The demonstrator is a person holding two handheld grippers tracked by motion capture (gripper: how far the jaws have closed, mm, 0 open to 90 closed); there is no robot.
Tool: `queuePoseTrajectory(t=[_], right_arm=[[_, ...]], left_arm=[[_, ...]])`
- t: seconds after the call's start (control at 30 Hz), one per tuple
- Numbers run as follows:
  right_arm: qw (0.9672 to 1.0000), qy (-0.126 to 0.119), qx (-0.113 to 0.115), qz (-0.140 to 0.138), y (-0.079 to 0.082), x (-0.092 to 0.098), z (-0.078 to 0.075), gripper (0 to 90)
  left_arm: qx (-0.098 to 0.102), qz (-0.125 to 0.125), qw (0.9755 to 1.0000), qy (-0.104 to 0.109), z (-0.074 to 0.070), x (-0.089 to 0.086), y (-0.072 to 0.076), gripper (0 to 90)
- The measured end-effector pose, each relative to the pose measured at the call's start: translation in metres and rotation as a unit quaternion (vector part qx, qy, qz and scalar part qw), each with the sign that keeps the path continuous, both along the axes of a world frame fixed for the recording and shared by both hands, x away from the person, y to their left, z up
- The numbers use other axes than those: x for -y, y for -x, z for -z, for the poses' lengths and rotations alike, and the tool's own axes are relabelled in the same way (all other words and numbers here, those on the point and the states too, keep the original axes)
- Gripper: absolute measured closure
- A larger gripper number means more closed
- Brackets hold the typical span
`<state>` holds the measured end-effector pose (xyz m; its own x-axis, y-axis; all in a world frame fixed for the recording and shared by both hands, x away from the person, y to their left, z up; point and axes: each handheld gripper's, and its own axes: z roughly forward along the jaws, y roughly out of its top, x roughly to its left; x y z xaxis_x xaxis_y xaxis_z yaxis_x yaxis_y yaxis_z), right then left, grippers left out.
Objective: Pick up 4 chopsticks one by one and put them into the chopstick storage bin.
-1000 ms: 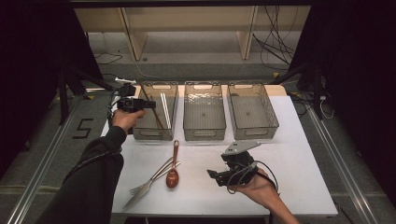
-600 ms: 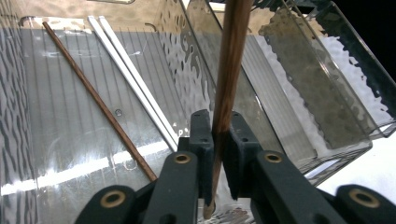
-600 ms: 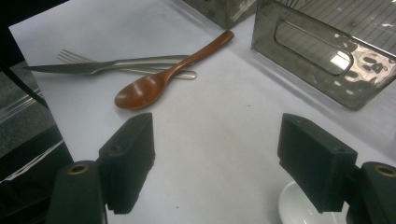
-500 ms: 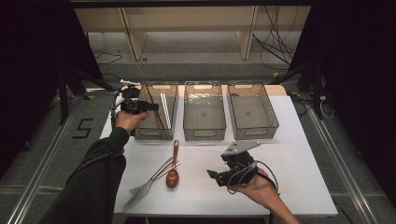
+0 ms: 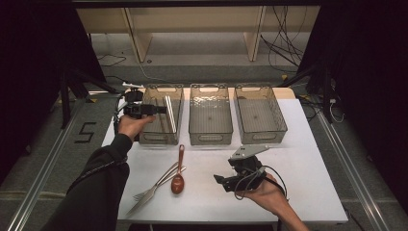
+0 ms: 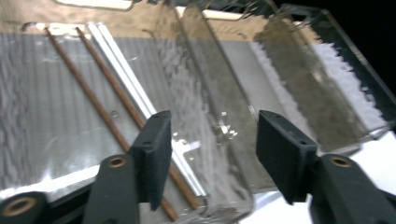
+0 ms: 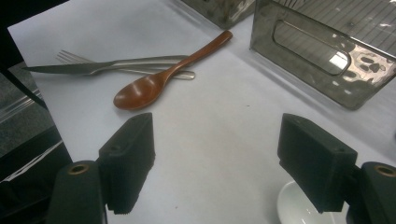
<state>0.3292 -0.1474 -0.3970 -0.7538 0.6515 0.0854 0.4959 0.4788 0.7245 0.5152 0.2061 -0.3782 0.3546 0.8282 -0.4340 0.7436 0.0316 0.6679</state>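
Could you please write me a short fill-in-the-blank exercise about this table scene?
1. The chopsticks lie in the ___ of the three clear bins.
2. The wooden spoon lies on the table beside a knife and a ___.
3. The left gripper hovers over the left bin with jaws ___.

Missing words: leftmost; fork; open

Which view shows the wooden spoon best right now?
The right gripper view: the wooden spoon lies close and sharp, its handle across a fork and knife. The high view shows it small on the table.
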Motion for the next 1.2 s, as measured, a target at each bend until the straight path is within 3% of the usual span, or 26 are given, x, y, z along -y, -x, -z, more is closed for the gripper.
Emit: queuePoseTrajectory(t=[0.3, 0.57, 0.67, 0.93, 1.2], right_arm=[[1.0000, 0.000, 0.000, 0.010, -0.003, 0.006, -0.001, 28.2], [0.9997, 0.002, 0.002, 0.026, -0.010, 0.016, -0.001, 28.1], [0.9994, 0.002, 0.002, 0.035, -0.014, 0.021, -0.001, 28.2], [0.9987, 0.012, 0.004, 0.049, -0.021, 0.033, 0.001, 28.1], [0.9981, 0.018, -0.013, 0.058, -0.031, 0.051, 0.005, 27.8]], left_arm=[[0.030, 0.048, 0.9983, 0.014, -0.010, 0.002, 0.034, 29.7], [0.048, 0.083, 0.9952, 0.024, -0.003, -0.001, 0.066, 25.1], [0.062, 0.084, 0.9943, 0.019, -0.001, -0.003, 0.074, 22.7], [0.073, 0.102, 0.9920, 0.012, 0.005, -0.004, 0.098, 21.1], [0.085, 0.108, 0.9905, 0.010, 0.013, 0.001, 0.118, 20.2]])
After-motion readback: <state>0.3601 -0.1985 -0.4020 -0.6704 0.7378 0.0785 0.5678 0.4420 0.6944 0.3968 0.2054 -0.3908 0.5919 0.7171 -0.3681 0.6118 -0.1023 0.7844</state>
